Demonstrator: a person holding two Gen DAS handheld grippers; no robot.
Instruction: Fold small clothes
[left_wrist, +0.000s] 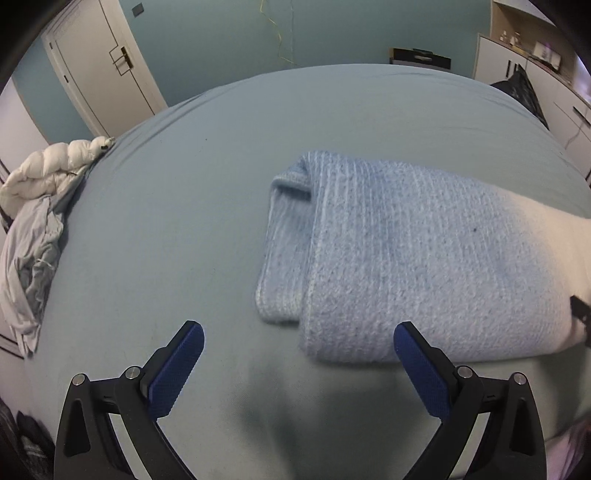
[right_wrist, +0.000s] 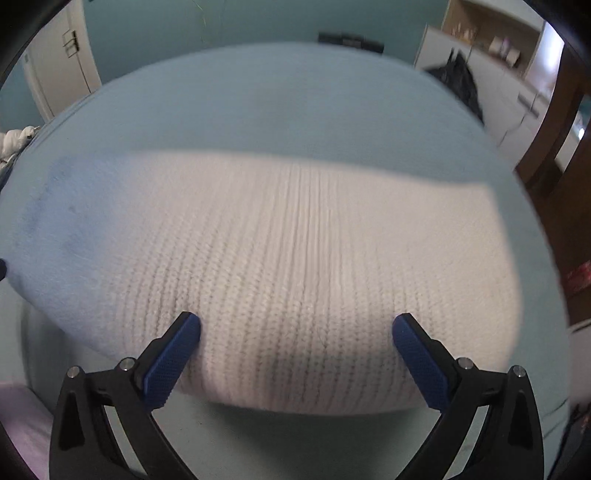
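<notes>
Right-wrist view blurred; folded sweater (left_wrist: 406, 251) cut off at the right edge

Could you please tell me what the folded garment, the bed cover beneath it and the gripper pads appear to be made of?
Folded garment: a chunky knit, probably wool or acrylic yarn; ribbed stitch rows and a fuzzy matte surface, blue fading to cream.
Bed cover: thin smooth woven fabric, likely cotton; matte, with fine creases.
Gripper pads: blue, seemingly rubber or moulded plastic, with a fine raised grid texture.

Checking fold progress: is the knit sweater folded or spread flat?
Folded: the sweater lies as a compact bundle, layered edges stacked at its left end.
</notes>
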